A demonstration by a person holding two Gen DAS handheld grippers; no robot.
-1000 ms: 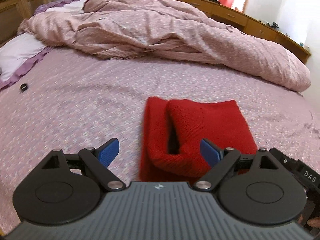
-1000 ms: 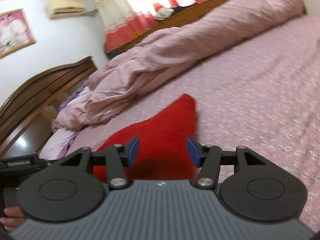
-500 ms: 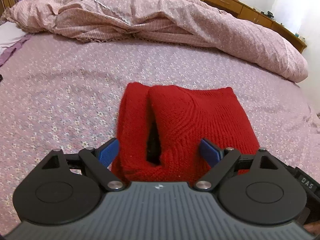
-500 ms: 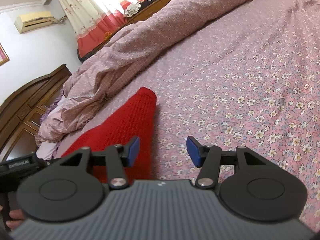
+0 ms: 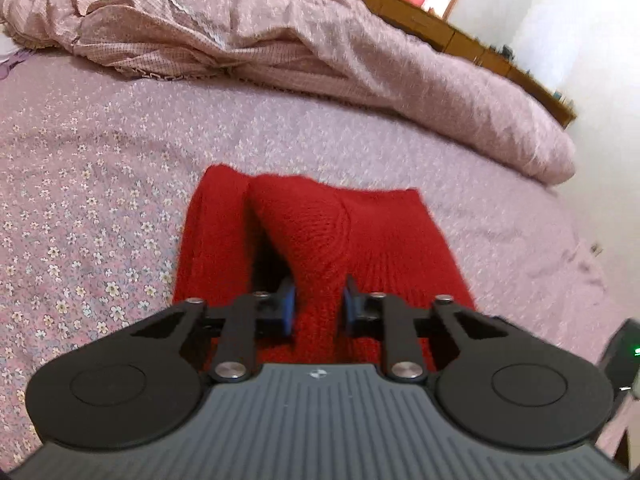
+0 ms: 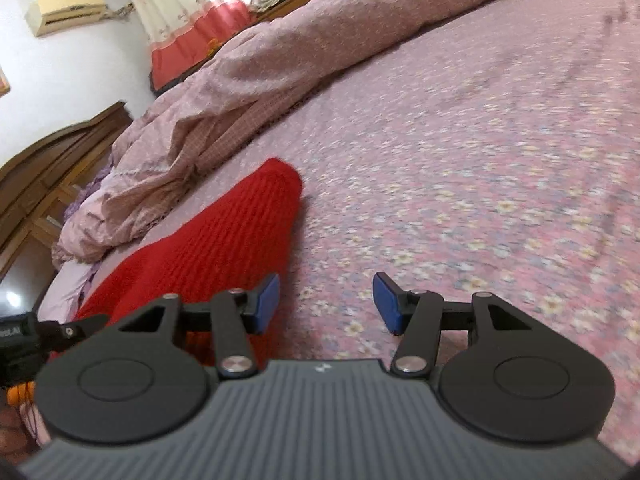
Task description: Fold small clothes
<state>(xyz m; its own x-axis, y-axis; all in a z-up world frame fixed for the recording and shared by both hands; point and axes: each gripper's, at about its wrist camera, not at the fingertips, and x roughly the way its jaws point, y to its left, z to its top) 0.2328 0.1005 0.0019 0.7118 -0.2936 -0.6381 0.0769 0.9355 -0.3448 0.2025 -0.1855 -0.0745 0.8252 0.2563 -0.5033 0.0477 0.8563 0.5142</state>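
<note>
A red knitted garment lies partly folded on the flowered bed sheet, with a raised fold along its left side. My left gripper is shut on the near edge of that raised fold of the red garment. In the right wrist view the garment lies to the left. My right gripper is open and empty over the sheet, just right of the garment's edge.
A crumpled pink duvet is heaped along the far side of the bed. A wooden ledge runs behind it. A wooden headboard stands at the left of the right wrist view. The other gripper's body shows at far left.
My left gripper has moved forward onto the garment and closed on its raised fold. My right gripper has stayed open and shifted slightly beside the garment's right edge.
</note>
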